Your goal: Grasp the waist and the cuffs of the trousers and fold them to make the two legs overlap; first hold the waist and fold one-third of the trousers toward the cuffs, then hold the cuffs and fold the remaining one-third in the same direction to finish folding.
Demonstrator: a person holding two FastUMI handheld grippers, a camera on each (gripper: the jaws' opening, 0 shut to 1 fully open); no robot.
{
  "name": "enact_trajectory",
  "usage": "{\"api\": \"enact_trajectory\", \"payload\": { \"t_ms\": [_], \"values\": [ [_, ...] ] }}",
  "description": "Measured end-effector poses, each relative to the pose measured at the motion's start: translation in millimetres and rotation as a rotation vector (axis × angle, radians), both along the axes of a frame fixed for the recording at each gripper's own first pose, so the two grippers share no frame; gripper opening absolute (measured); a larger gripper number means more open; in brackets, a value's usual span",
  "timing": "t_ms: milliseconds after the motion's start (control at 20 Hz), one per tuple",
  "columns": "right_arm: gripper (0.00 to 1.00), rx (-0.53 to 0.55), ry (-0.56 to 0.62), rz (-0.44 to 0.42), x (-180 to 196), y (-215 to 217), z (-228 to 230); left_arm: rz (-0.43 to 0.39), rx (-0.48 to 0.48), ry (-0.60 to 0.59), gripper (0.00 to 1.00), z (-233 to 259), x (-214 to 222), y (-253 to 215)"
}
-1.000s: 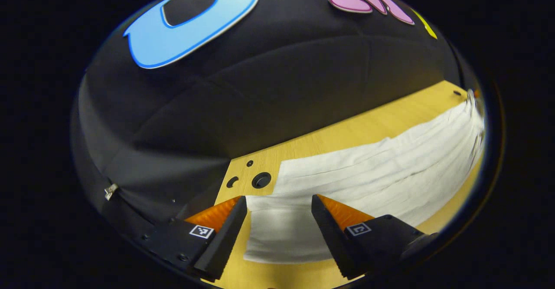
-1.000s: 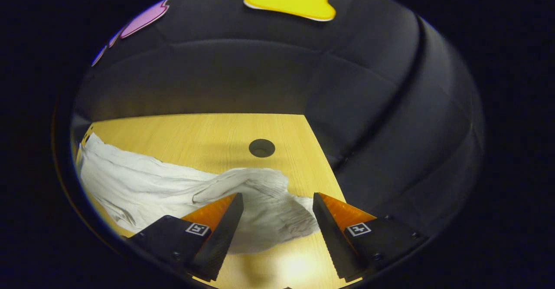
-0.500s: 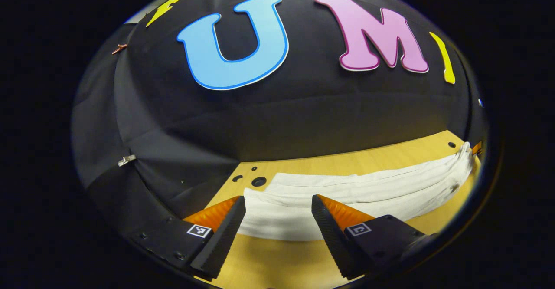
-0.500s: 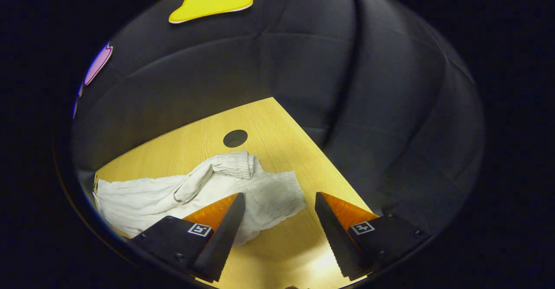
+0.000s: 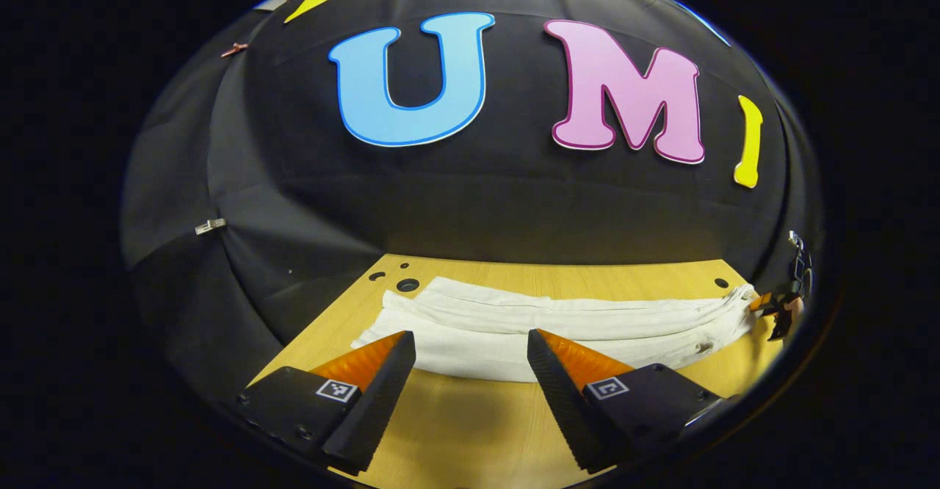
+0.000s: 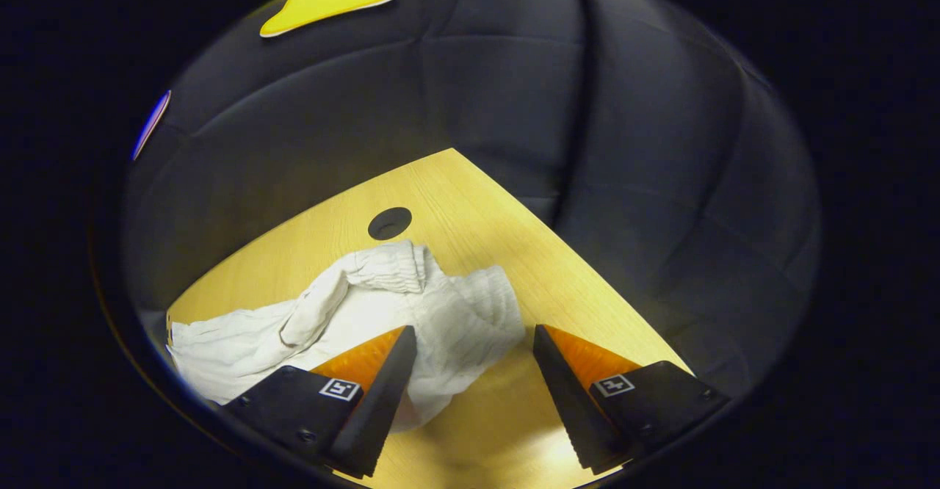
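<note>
White trousers (image 5: 558, 327) lie as a long narrow strip across the wooden table (image 5: 455, 423) in the left gripper view. My left gripper (image 5: 470, 338) is open just in front of the strip's near edge, holding nothing. The other gripper (image 5: 780, 311) shows small at the strip's far right end. In the right gripper view the trousers (image 6: 352, 313) end in a bunched, gathered waist with a fold rolled over near the hole. My right gripper (image 6: 474, 331) is open over that end's edge, with cloth behind its left finger and nothing pinched.
The table (image 6: 477, 203) has a round hole (image 6: 389, 222) just beyond the waist. More holes (image 5: 407, 284) sit near the left corner by the cuff end. Black cloth walls stand close behind the table, with a metal clip (image 5: 209, 225) on the left.
My left gripper has drawn back from the cuff end and levelled, so the trousers now lie farther off. The right gripper has swung and backed slightly from the waist. Both stay open.
</note>
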State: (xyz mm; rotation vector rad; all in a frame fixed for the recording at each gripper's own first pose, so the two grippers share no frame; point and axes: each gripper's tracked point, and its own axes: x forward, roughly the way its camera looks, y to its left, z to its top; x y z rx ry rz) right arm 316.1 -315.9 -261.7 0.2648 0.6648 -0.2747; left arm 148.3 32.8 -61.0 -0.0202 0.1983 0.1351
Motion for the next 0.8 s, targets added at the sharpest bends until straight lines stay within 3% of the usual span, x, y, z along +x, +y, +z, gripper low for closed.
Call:
{"api": "enact_trajectory", "payload": {
  "t_ms": [300,350,500,550,650,750,800],
  "values": [
    [0.89,-0.029,0.007,0.015,3,2,1,0.033,-0.049,0.006,0.98,-7,-20,0],
    [0.82,-0.017,0.010,0.016,5,7,-2,0.040,-0.066,0.012,0.98,-10,-23,1],
    [0.42,0.010,0.009,0.025,6,14,-2,0.064,-0.105,0.029,0.98,-17,-32,4],
    [0.34,0.012,0.015,0.015,6,16,-2,0.071,-0.116,0.036,0.98,-20,-34,4],
    [0.29,0.039,0.024,0.003,6,18,-2,0.076,-0.126,0.048,0.98,-21,-37,5],
    [0.17,0.035,0.020,0.016,5,19,0,0.071,-0.111,0.050,0.98,-19,-38,9],
    [0.15,0.015,0.016,0.036,5,20,1,0.071,-0.098,0.054,0.98,-18,-38,12]
  ]
}}
